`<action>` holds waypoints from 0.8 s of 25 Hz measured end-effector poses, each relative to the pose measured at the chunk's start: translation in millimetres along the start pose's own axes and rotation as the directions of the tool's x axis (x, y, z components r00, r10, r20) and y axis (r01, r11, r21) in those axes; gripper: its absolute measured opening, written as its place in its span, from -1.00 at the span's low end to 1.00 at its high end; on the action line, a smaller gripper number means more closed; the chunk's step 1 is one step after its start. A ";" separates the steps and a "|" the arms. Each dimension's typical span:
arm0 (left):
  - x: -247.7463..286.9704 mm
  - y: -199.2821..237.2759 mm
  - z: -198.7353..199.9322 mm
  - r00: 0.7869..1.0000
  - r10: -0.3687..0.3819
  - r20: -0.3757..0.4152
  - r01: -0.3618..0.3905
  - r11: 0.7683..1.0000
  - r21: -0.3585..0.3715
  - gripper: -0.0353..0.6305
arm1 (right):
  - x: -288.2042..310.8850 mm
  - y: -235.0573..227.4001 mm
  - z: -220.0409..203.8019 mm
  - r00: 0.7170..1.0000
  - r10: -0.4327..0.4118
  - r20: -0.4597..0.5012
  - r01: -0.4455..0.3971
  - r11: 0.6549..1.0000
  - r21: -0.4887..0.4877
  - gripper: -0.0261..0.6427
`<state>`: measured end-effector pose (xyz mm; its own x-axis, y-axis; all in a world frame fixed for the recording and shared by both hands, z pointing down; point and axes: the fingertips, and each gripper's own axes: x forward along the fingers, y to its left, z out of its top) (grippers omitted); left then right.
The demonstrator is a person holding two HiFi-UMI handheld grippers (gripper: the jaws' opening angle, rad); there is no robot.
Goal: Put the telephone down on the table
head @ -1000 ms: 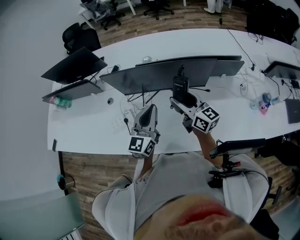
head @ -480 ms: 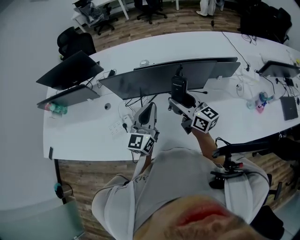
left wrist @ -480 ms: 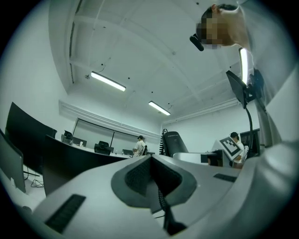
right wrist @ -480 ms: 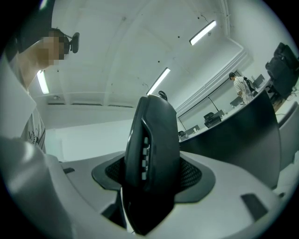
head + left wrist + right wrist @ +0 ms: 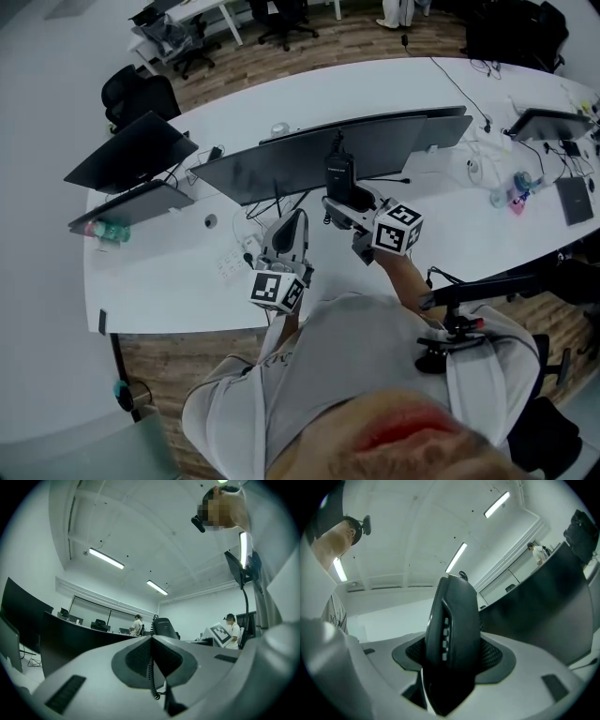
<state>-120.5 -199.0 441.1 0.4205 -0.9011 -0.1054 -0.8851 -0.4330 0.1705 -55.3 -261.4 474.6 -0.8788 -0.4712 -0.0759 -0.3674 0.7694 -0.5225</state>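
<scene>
A black telephone point(image 5: 339, 174) stands upright in my right gripper point(image 5: 343, 201), which is shut on its lower part just in front of the wide monitor. In the right gripper view the telephone point(image 5: 454, 625) fills the gap between the jaws, side buttons showing. My left gripper point(image 5: 297, 221) hovers over the white table point(image 5: 169, 291) to the left of the phone, jaws closed. In the left gripper view a coiled cord point(image 5: 151, 677) runs along the seam of the shut left gripper point(image 5: 152, 646), and the telephone point(image 5: 164, 626) shows beyond.
A long curved monitor point(image 5: 309, 155) spans the table behind the grippers. Further monitors point(image 5: 127, 150) and a bottle point(image 5: 103, 230) sit at the left. Cables and a power strip point(image 5: 232, 264) lie beside the left gripper. More clutter point(image 5: 516, 192) is at the right. A chair armrest point(image 5: 478, 291) juts in nearby.
The head view has slid slightly, so everything sits a little further left in frame. Both grippers keep their hold and their place in front of the monitor.
</scene>
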 end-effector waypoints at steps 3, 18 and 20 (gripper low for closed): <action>-1.2 6.3 -1.3 1.000 0.011 0.004 -0.011 1.000 -0.015 -0.86 | 11.2 -9.4 -19.4 1.000 0.014 -0.027 -0.013 0.999 0.051 -0.07; -22.1 45.4 -2.9 0.996 0.087 0.007 -0.087 0.996 -0.021 -0.86 | 42.3 -112.3 -187.8 0.924 -0.108 -0.366 0.174 0.973 0.153 -0.07; -25.4 48.4 -2.2 0.995 0.097 0.010 -0.097 0.995 -0.018 -0.86 | 41.6 -125.1 -217.2 0.903 -0.120 -0.412 0.214 0.958 0.191 -0.07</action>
<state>-173.6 -197.1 454.2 0.3301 -0.9388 -0.0985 -0.9181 -0.3436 0.1976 -112.1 -283.5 721.2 -0.8752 -0.3399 0.3442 -0.4821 0.5535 -0.6792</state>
